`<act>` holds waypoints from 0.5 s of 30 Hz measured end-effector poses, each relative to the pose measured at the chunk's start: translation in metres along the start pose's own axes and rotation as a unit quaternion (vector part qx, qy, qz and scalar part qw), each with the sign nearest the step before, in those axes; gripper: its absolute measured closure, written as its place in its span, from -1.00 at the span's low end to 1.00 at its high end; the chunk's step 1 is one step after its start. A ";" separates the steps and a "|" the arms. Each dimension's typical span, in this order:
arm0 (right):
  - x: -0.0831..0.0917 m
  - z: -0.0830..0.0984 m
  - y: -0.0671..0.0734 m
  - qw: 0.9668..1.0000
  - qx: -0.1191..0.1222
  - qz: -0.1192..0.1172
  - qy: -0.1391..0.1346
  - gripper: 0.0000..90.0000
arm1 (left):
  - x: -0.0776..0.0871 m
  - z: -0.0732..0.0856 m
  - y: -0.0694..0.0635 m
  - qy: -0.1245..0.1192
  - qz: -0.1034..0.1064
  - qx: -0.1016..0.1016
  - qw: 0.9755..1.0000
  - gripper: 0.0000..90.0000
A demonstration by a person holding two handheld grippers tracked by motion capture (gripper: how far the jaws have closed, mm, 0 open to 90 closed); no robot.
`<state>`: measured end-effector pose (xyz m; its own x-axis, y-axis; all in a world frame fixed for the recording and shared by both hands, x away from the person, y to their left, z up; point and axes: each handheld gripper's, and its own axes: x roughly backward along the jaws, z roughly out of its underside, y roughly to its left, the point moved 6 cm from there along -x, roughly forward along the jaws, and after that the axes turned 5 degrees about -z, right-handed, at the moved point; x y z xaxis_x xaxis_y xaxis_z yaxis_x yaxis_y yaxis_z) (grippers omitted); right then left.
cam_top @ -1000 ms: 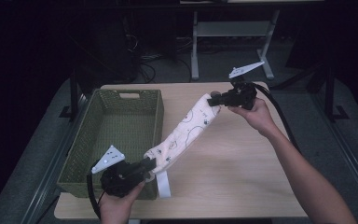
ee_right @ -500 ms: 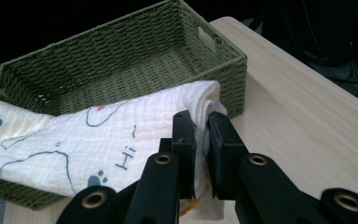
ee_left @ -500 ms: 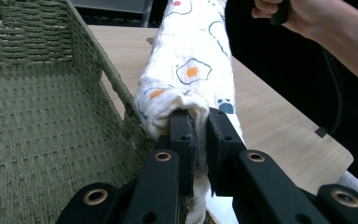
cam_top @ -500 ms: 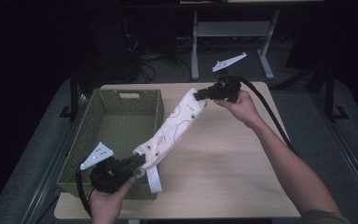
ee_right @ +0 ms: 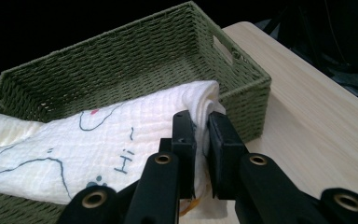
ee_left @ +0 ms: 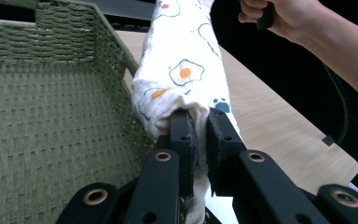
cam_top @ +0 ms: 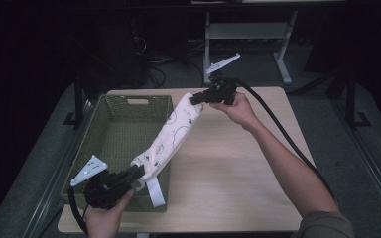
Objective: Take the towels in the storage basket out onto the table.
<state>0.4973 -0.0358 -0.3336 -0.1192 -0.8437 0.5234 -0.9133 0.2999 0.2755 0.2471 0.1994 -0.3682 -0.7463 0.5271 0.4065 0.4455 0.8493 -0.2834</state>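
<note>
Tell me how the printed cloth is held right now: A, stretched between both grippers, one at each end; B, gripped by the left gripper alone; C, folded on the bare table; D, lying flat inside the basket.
A: the left gripper clamps the cloth's near end and the right gripper its far end, spanning the basket's edge.

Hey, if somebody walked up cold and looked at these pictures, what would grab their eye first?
Probably the white printed cloth, stretched in the air between the left claw near the table's front and the right claw farther back. Each claw is shut on one end. Beside and under it sits a green woven basket, on the left of the wooden table.
</note>
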 end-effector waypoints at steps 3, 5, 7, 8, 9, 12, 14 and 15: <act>-0.010 -0.007 0.001 1.000 0.004 -0.004 0.005 0.82 | 0.003 0.000 0.004 -0.004 -0.005 0.007 1.000 0.83; -0.016 -0.013 0.002 1.000 0.006 -0.009 0.006 0.82 | 0.006 0.001 0.008 -0.006 -0.009 0.010 1.000 0.83; -0.021 -0.017 0.003 1.000 0.009 -0.010 0.007 0.82 | 0.008 0.001 0.009 -0.009 -0.011 0.011 1.000 0.83; -0.025 -0.019 0.003 1.000 0.016 -0.011 0.009 0.82 | 0.009 0.001 0.010 -0.009 -0.012 0.009 1.000 0.83; -0.028 -0.021 0.003 1.000 0.015 -0.013 0.010 0.82 | 0.010 0.002 0.010 -0.009 -0.014 0.010 1.000 0.83; -0.039 -0.027 0.004 0.999 0.023 -0.017 0.018 0.82 | 0.014 0.003 0.013 -0.011 -0.018 0.013 1.000 0.83; -0.047 -0.030 0.005 0.999 0.024 -0.019 0.023 0.82 | 0.016 0.005 0.015 -0.014 -0.020 0.015 1.000 0.83; -0.050 -0.032 0.005 0.999 0.027 -0.019 0.022 0.82 | 0.017 0.006 0.015 -0.016 -0.021 0.019 0.999 0.83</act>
<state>0.5111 0.0219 -0.3326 -0.0678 -0.8337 0.5480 -0.9369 0.2420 0.2523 0.2386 0.2213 -0.3705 -0.7799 0.4887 0.3911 0.3945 0.8688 -0.2991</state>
